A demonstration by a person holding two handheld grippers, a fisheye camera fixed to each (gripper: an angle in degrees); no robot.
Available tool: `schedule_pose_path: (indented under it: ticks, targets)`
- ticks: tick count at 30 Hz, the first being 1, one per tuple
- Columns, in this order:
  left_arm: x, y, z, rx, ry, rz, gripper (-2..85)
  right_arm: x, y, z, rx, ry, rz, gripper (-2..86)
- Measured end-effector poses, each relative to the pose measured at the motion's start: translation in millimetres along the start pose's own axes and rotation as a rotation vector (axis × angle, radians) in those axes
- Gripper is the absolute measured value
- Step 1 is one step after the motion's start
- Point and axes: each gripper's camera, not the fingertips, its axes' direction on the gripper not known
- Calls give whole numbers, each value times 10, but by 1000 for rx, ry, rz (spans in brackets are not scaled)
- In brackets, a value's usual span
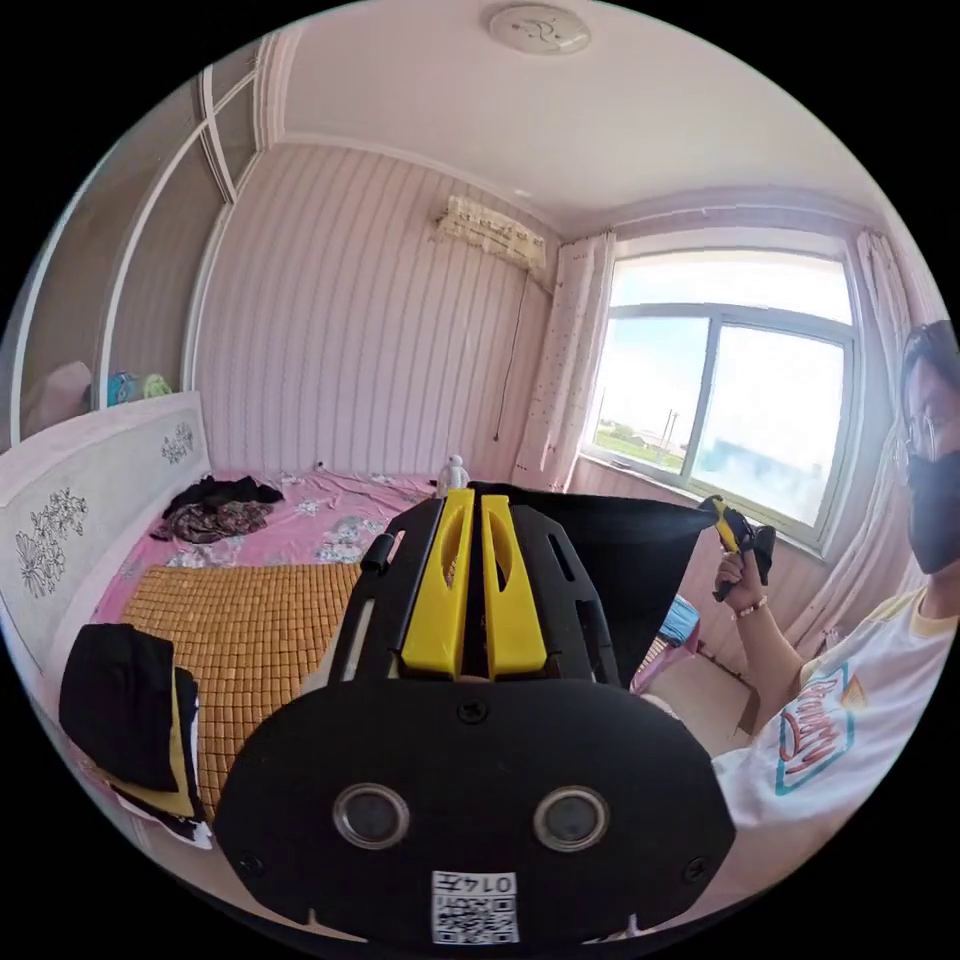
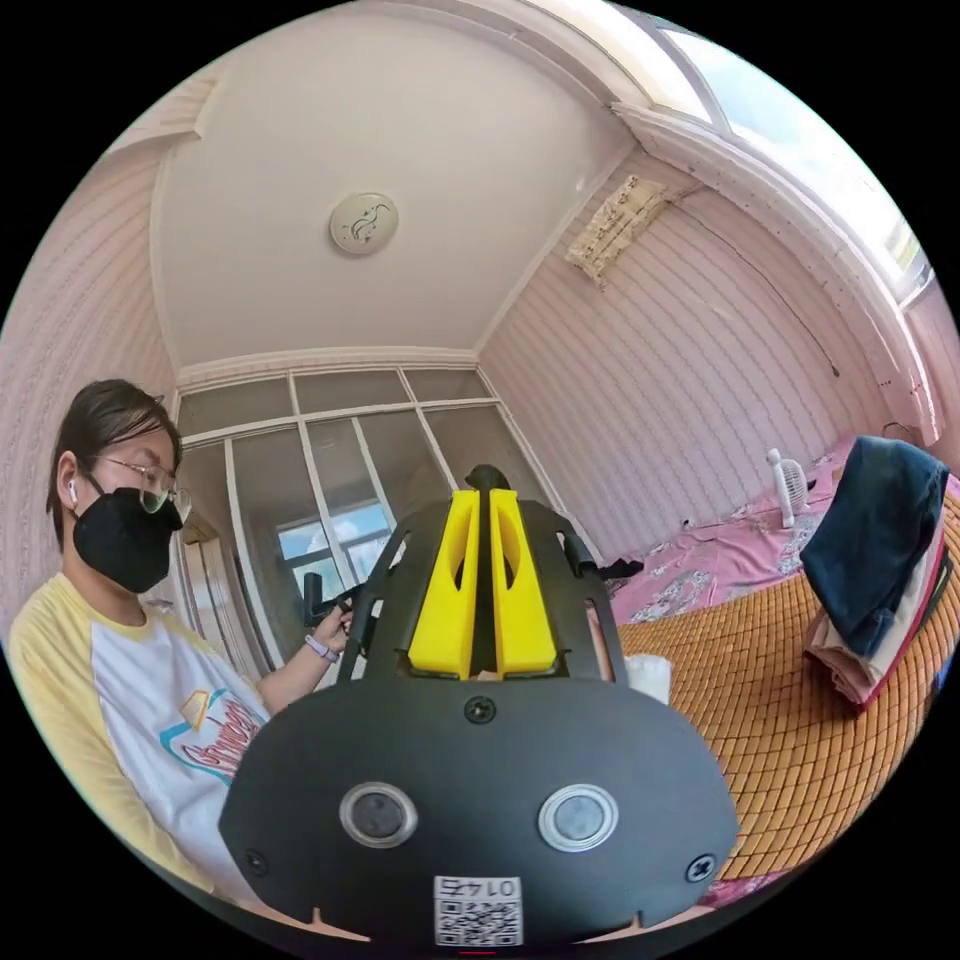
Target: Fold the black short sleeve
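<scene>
The black short sleeve (image 1: 625, 560) hangs stretched in the air above the bed as a taut dark sheet. My left gripper (image 1: 475, 497) holds one top corner, its yellow jaws pressed together on the cloth. The top edge runs right to my right gripper (image 1: 735, 532), held in a person's hand, which pinches the other corner. In the right gripper view, the right gripper (image 2: 487, 495) has its yellow jaws together, and a bit of black cloth (image 2: 487, 473) pokes out past the tips. The lower part of the shirt is hidden behind the left gripper's body.
A bed with a woven bamboo mat (image 1: 250, 620) lies below. A folded pile (image 1: 130, 720) sits at its near corner and a dark heap of clothes (image 1: 215, 505) near the headboard. Another stack of folded clothes (image 2: 880, 570) rests on the mat (image 2: 790, 720). A window (image 1: 740, 410) is behind the person (image 1: 850, 700).
</scene>
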Motion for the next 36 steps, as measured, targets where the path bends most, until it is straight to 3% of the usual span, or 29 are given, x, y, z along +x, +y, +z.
schedule_pose_path:
  ticks: [3,7,13,16,19,22,24,27,31,33,36]
  targets:
    - [-254,-255,-890,147,-76,-14,-10,-390,-188,563,-87,7,-98,8]
    - [-395,-263,-1619,323,-126,31,-10,-800,-260,924,-49,43,-189,8]
    - [-646,-332,-2253,515,-54,39,-10,-1054,-225,1100,-12,39,-251,8]
    - [-729,-524,-2375,542,-115,128,-10,-1145,-370,1122,45,-70,-334,8]
    - [-1032,-758,-2230,508,-125,118,-10,-1005,-600,1355,7,-131,-324,7]
    - [-1470,-946,-1678,357,-206,80,-10,-575,-678,1880,-153,-3,-274,8]
    - [-1814,-989,-1193,215,-237,25,-10,50,-552,2420,-321,151,-144,8]
    - [-2442,-933,-521,116,-127,-176,-10,838,-373,2921,-367,200,127,7]
    - [-2797,-1357,-185,167,-167,-210,-10,1321,-690,3450,-311,219,188,7]
    - [-2823,-1594,-272,256,-96,-193,-10,1281,-1068,3583,-128,161,78,7]
    - [-2795,-1738,-334,278,-107,-83,-10,1202,-1234,3686,-54,140,-112,8]
